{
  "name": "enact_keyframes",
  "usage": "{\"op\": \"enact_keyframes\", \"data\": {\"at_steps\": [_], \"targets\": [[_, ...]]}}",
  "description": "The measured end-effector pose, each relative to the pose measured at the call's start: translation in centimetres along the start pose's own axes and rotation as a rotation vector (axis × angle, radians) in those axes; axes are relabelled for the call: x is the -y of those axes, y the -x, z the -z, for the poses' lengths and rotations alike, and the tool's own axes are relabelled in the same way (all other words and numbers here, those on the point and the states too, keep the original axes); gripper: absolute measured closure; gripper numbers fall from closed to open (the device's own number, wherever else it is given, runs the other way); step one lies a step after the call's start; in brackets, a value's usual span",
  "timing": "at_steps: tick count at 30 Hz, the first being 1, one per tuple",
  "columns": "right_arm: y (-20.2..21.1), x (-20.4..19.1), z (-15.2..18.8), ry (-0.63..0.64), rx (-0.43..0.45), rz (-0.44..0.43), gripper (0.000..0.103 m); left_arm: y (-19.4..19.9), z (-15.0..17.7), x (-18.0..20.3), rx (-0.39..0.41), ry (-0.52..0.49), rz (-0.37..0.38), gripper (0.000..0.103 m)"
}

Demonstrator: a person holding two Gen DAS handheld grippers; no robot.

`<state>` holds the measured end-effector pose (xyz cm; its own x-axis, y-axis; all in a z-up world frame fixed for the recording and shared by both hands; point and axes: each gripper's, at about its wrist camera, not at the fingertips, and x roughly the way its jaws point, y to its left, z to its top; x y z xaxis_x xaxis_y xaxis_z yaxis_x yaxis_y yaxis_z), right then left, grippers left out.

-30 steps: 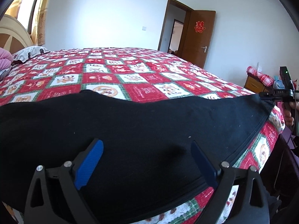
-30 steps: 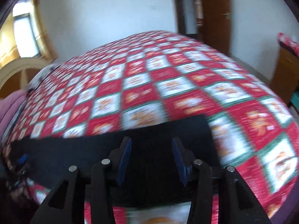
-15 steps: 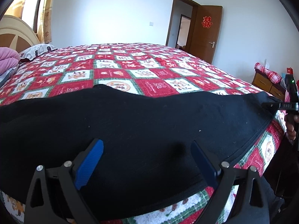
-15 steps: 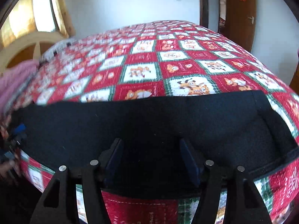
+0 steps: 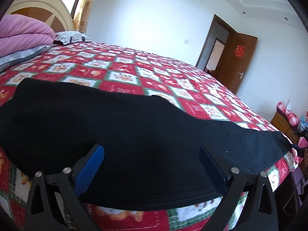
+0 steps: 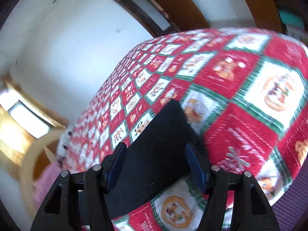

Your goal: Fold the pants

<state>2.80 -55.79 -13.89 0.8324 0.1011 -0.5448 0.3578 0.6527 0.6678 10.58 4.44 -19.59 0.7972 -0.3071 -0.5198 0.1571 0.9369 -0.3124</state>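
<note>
Bedroom with a red patchwork quilt on the bed; black pants stretched along its near edge. Left gripper jaws wide over the fabric, right gripper spread too, gripping nothing.

Daylight floods in from the window behind the headboard on my left view, leaving the white wall bright and evenly lit. That view is fairly sharp, though the fisheye bends its edges into dark corners. My right view is tilted and smeared with motion blur; its window glares yellow-white.
</note>
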Motion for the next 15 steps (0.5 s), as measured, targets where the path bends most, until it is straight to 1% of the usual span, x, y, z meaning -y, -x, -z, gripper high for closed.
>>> {"op": "enact_keyframes", "data": {"at_steps": [2,6,9,11,12,13,15], "targets": [[0.7,0.8,0.1,-0.044,0.006,-0.008,0.038,-0.2,0.3,0.1,0.004,-0.014,-0.009,0.002],[2.0,0.6,0.3,-0.049,0.041,0.03,0.038,-0.3,0.7,0.7,0.01,-0.064,-0.042,0.001],[1.7,0.8,0.3,-0.068,0.015,0.04,0.038,-0.2,0.8,0.6,0.016,-0.065,-0.04,0.0],[1.0,1.0,0.4,-0.058,-0.008,0.048,0.038,-0.2,0.8,0.4,0.019,-0.06,-0.036,0.0],[0.5,1.1,0.6,-0.056,-0.012,0.039,0.038,-0.2,0.9,0.4,0.021,-0.058,-0.034,0.0],[0.1,1.3,0.8,-0.061,-0.002,0.005,0.038,-0.1,0.9,0.4,0.022,-0.058,-0.034,0.0],[-0.6,1.5,0.7,-0.05,0.008,-0.005,0.041,-0.1,0.9,0.4,0.024,-0.061,-0.035,0.0]]}}
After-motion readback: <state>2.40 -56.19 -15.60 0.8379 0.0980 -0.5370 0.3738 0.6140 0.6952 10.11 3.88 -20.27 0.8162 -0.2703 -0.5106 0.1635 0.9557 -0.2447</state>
